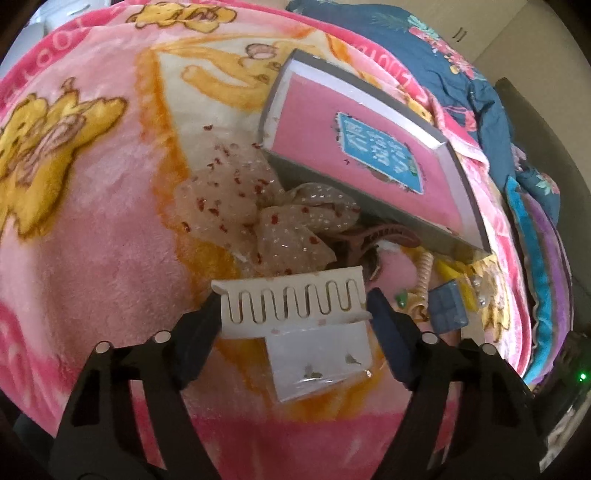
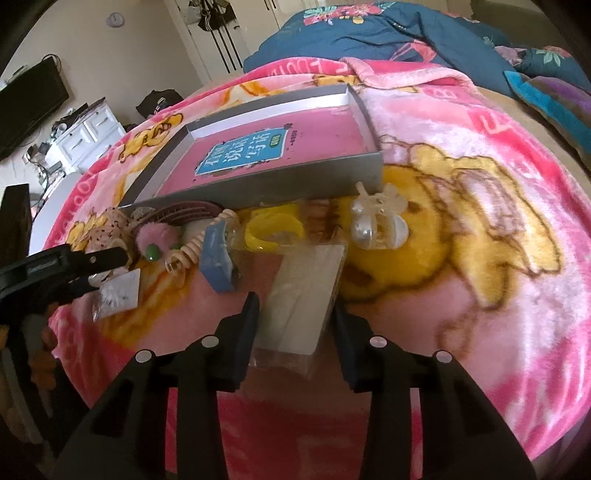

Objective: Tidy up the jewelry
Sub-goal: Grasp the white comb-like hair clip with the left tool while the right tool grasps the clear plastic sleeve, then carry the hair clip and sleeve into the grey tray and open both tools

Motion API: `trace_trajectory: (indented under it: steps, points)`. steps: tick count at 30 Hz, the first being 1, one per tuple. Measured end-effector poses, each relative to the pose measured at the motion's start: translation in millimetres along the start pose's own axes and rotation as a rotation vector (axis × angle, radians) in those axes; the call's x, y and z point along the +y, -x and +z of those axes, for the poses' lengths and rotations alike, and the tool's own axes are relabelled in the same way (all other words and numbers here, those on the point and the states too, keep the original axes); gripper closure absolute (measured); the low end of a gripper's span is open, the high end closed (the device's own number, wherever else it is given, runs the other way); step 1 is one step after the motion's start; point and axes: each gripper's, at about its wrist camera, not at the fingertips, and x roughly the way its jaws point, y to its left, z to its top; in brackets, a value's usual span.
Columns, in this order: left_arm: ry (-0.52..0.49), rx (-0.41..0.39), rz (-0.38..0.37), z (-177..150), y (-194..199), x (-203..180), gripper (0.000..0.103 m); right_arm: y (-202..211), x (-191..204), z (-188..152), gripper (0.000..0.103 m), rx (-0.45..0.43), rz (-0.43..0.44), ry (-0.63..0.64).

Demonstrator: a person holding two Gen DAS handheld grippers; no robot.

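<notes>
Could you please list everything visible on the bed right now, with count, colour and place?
Blanket: one, pink with yellow cartoon bears, under everything.
Box: one, grey walls, pink inside with a blue label, behind the pile.
Hair claw clip: one, cream, between the left tool's fingers.
Earring card: one, white in clear plastic, beneath the claw clip.
Clear packet: one, whitish card inside, between the right tool's fingers.
Pearl clip: one, clear with white pearls, right of the pile.
Yellow ring-shaped piece: one, before the box.
Blue case: one, mid-pile.
Sheer scrunchies: beige with red flecks, count unclear, left of the pile.
Quilt: dark blue floral, far side.
Left tool: black, shut on the claw clip.
Right tool: black, astride the packet.
</notes>
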Motion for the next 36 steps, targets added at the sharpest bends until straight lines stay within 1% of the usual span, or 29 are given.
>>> trace_trajectory:
  steps: [7,11,14,19,26,28,36]
  points:
    - [-0.060,-0.034,-0.002,-6,8,-8,0.035,35,-19,-13,0.066,-0.036,-0.012,-0.015]
    - [-0.098,-0.072,0.006,-12,24,-10,0.035,54,-24,-16,0.066,-0.065,-0.013,-0.020]
    - [-0.106,-0.100,0.015,-14,39,-6,0.035,67,-25,-14,0.066,-0.097,-0.020,-0.016]
    - [-0.105,-0.156,0.029,-7,66,1,0.035,83,-25,-3,0.066,-0.143,-0.009,-0.012]
    - [-0.111,-0.226,0.061,10,98,7,0.035,99,-7,23,0.066,-0.199,0.025,0.045]
    - [-0.113,-0.246,0.073,16,104,6,0.035,102,1,30,0.066,-0.213,0.036,0.067]
    - [-0.138,-0.282,0.071,43,113,-5,0.035,99,24,69,0.066,-0.260,0.063,0.130]
